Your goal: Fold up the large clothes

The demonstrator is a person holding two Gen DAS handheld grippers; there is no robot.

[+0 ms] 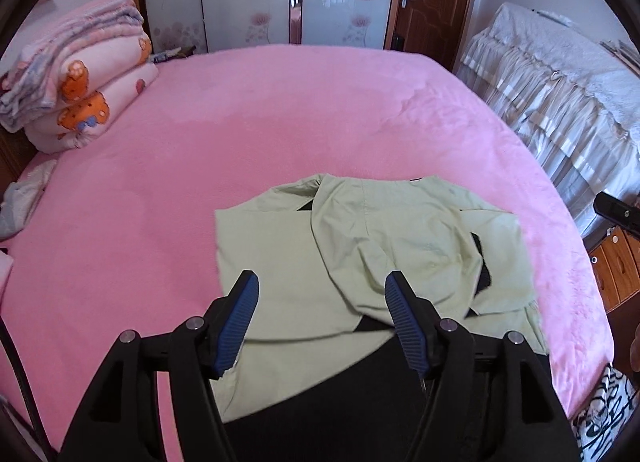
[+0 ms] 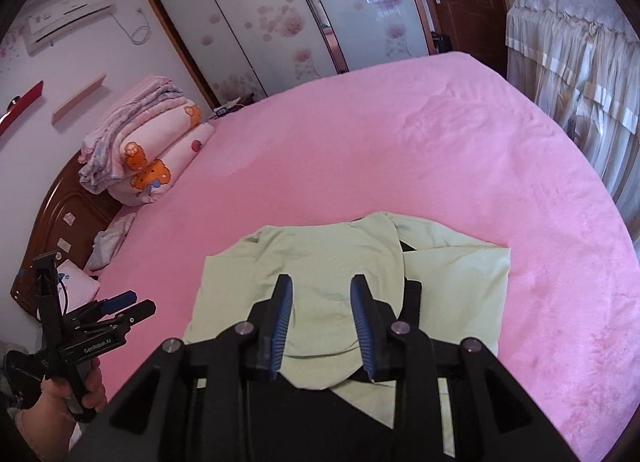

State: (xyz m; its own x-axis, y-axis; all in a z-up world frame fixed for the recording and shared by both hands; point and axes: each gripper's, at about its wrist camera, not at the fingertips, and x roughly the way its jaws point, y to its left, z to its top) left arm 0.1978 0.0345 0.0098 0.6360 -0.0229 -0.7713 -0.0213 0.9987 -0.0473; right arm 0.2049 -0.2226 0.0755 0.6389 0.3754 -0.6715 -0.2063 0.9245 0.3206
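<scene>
A pale green garment with black parts (image 1: 360, 246) lies partly folded on the pink bed (image 1: 280, 122), sleeves turned in over its middle. My left gripper (image 1: 322, 282) is open and empty, hovering above the garment's near edge. In the right wrist view the same garment (image 2: 340, 262) lies below my right gripper (image 2: 322, 282), which is open and empty above its near part. The left gripper also shows in the right wrist view (image 2: 132, 302), held in a hand at the left, off the garment.
A stack of folded pink quilts (image 1: 80, 74) sits at the bed's head on the left. A small white cloth (image 1: 24, 198) lies at the left edge. A covered cabinet (image 1: 560, 102) and wooden drawers (image 1: 616, 262) stand to the right of the bed.
</scene>
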